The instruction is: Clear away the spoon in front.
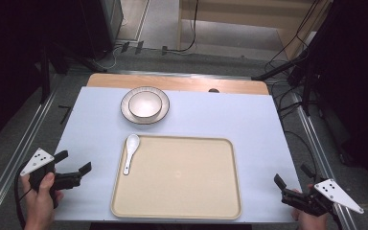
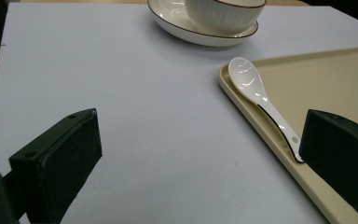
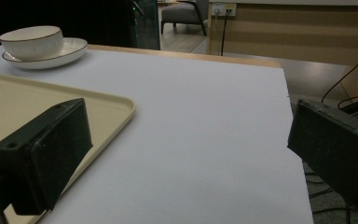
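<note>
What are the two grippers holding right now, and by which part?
Nothing is held. The left gripper and right gripper both stand open over the table, with bare gaps between their jaws. The spoon lies untouched on the tray's edge.

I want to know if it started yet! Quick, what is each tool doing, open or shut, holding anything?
Left tool: open, holding nothing, beside the tray.
Right tool: open, holding nothing, at the table's near right corner.

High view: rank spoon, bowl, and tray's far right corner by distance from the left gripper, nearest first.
From the left gripper:
1. Spoon, on the tray's left edge, nearest.
2. Bowl, on its plate beyond the tray.
3. Tray's far right corner, across the table, farthest.
</note>
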